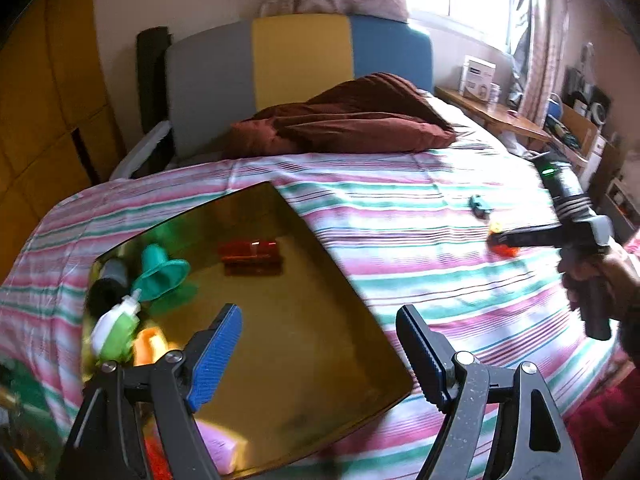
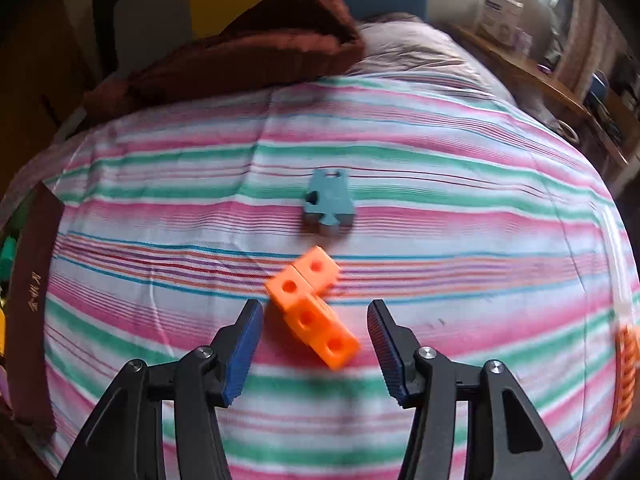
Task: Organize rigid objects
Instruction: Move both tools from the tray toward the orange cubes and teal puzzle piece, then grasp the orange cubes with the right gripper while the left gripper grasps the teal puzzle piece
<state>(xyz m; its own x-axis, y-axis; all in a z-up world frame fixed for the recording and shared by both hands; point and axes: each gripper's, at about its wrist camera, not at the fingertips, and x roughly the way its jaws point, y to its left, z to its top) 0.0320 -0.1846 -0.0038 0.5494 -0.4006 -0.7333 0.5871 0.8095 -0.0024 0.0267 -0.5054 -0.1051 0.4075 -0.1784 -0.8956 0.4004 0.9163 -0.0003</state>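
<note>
A: Right gripper (image 2: 316, 344) pointing steeply down at the bed, jaws released, gap on both sides, and lying on the sheet between the blue ribbed pads (image 2: 242, 356) is the orange plastic piece of joined holed cubes (image 2: 310, 312). Nothing pressing on it.

B: Agreed, it rests on the pink, green and white striped bedsheet (image 2: 460, 240), clear of both pads. Just past it?

A: A grey-blue plastic block with notched ends (image 2: 329, 208), near the orange one but not touching, further up the bed toward the dark red-brown pillow (image 2: 260, 52).

B: And at the left edge of that view, a dark brown box wall (image 2: 34, 288) with gold lettering.

A: Over to the left gripper (image 1: 320, 356): jaws standing wide, nothing between them, hanging above the shiny gold tray (image 1: 320, 280) that lies on the left part of the bed.

B: What's in the tray?

A: Along its left side, a white and green plastic bottle (image 1: 114, 330), a teal funnel-shaped piece (image 1: 160, 268), a dark cylinder (image 1: 108, 284). Nearer the far corner, a red translucent block (image 1: 250, 254).

B: Off to the right, a hand (image 1: 596, 276) grips the other tool's black handle over the sheet.

A: Beyond it all, a grey, yellow and blue headboard (image 1: 300, 56).
</note>
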